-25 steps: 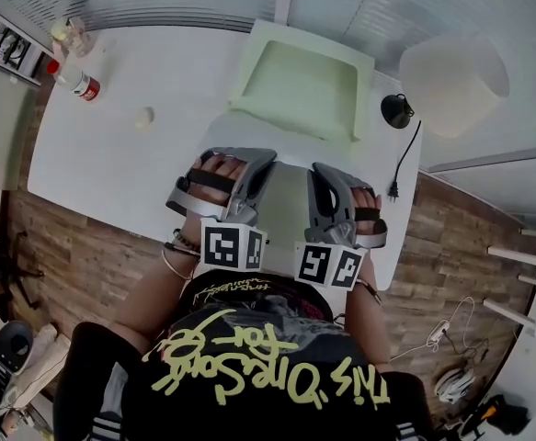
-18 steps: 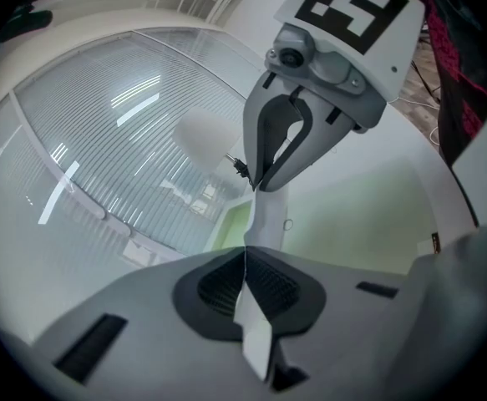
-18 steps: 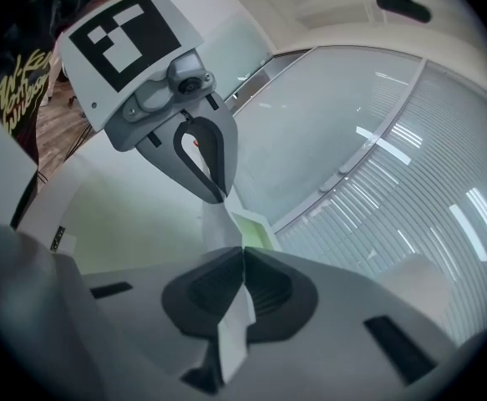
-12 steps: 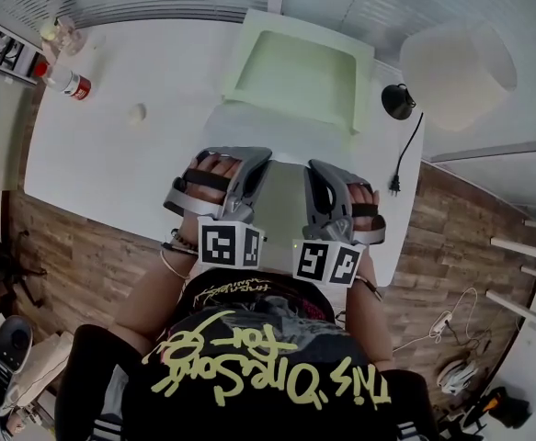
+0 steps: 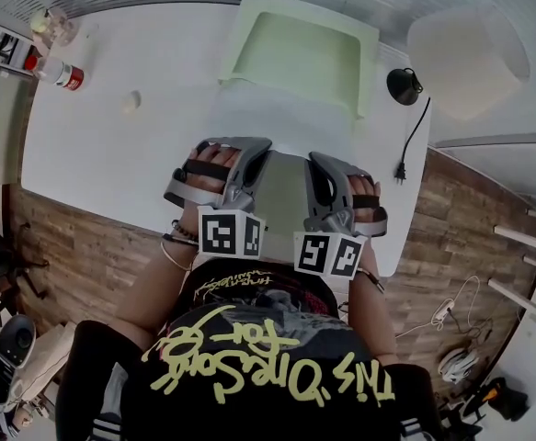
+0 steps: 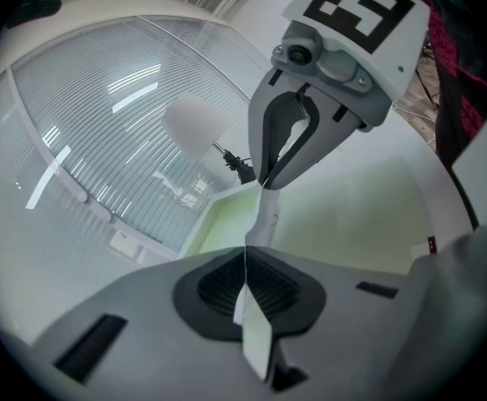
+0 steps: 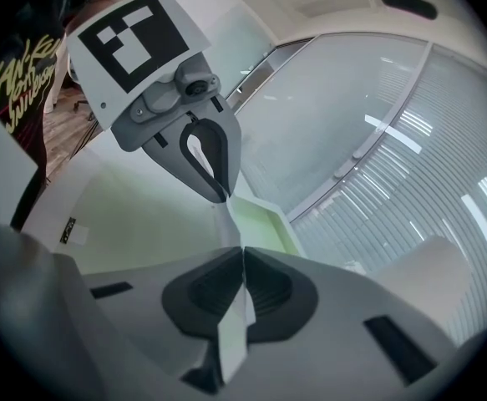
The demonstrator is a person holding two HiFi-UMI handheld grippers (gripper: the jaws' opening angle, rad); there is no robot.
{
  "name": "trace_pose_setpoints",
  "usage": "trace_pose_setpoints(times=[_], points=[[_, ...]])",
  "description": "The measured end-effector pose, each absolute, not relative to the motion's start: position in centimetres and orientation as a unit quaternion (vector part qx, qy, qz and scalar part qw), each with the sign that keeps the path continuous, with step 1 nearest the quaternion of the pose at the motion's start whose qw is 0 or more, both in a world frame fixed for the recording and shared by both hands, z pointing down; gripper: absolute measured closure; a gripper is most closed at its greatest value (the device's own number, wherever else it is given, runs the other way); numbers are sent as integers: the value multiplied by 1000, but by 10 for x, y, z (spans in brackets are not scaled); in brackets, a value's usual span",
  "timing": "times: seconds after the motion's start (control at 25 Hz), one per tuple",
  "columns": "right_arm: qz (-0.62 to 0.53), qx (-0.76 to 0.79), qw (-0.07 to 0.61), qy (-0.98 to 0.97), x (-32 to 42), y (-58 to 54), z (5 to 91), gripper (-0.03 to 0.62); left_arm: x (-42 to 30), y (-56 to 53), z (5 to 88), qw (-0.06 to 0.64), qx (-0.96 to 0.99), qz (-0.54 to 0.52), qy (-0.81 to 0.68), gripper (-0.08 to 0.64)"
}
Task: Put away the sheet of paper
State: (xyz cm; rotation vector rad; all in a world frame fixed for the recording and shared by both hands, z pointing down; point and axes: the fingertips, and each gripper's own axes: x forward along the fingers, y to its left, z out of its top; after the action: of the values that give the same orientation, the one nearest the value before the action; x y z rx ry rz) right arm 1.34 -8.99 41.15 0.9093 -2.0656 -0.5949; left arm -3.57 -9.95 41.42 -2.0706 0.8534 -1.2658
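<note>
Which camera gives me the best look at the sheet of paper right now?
The head view: the sheet of paper shows face-on, reaching from the left gripper and right gripper toward the green tray. Each gripper view shows only its thin edge pinched between shut fingers.

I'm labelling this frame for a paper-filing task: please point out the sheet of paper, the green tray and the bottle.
sheet of paper [image 5: 281,122]: head view, its far half.
green tray [image 5: 300,58]: head view, bare floor.
bottle [image 5: 58,72]: head view, its body.

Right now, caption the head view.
Left gripper and right gripper, shut on the sheet, near a green tray.
</note>
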Motion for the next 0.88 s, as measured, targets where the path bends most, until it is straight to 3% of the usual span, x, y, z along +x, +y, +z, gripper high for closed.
trace_pose_setpoints(times=[0.88], points=[[-210,338,412,-820,13,-95,444,584,-37,-108,446,252,-779,-486,307,553]])
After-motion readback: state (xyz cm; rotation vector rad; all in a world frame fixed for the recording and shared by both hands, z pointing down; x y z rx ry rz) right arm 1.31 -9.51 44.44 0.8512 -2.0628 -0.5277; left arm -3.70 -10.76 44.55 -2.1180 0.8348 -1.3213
